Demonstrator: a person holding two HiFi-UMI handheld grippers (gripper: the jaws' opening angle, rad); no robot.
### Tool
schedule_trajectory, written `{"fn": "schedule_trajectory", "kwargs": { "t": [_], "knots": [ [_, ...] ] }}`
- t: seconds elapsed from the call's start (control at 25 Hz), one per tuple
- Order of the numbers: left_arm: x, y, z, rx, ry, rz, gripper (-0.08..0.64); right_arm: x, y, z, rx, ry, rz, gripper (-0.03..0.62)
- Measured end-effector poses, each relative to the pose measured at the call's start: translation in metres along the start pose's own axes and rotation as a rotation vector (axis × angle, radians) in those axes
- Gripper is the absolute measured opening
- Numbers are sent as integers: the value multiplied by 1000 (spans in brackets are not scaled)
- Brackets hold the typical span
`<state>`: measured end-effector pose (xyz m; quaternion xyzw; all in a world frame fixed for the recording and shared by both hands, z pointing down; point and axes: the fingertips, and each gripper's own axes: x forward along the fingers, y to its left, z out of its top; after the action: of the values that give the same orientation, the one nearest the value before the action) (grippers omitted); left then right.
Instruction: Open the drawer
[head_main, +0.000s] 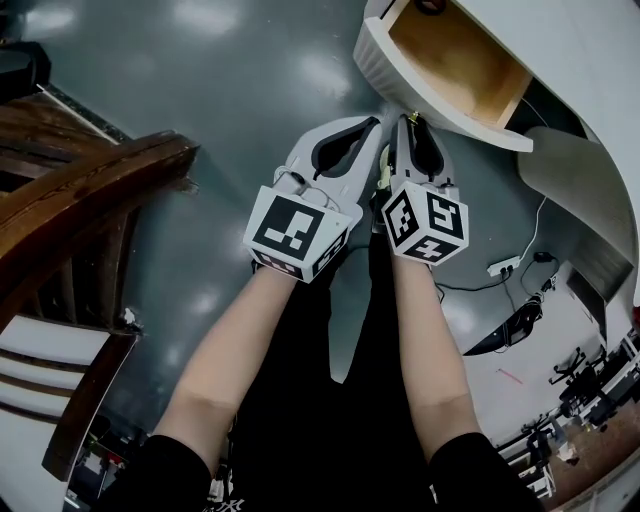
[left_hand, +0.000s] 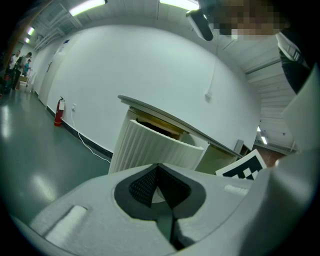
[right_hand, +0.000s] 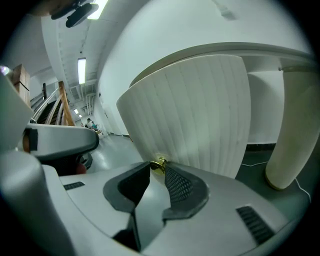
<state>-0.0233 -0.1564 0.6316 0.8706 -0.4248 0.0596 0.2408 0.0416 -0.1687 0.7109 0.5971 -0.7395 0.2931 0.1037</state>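
Grey floor (head_main: 230, 90), white wall (left_hand: 150, 65); one open drawer (head_main: 377, 62); two grippers: right gripper (head_main: 411, 122) clamps one gold knob (right_hand: 159, 164), left gripper (head_main: 374, 126) closed, empty.

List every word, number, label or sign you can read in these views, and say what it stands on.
No text can be read in any view.
Left marker cube and right marker cube: black-and-white square patterns only, no letters.
Fire extinguisher: any label is too small to read.
White print on dark clothing: too small and blurred to read.
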Motion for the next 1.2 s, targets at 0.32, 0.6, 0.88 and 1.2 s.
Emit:
{"fn": "schedule_trajectory", "kwargs": {
  "t": [0.32,0.6,0.88,1.2],
  "knots": [
    [-24,-3,3,2,1,10,6,-19,15,-18,-3,30,1,103],
    [-38,-7,7,11,3,14,6,-35,26,-36,-8,60,6,103],
    [-49,-9,8,13,6,13,6,-39,29,-39,-12,68,-2,103],
    [-54,-32,19,29,21,-14,6,-69,31,-21,-12,63,-13,94]
  ]
}}
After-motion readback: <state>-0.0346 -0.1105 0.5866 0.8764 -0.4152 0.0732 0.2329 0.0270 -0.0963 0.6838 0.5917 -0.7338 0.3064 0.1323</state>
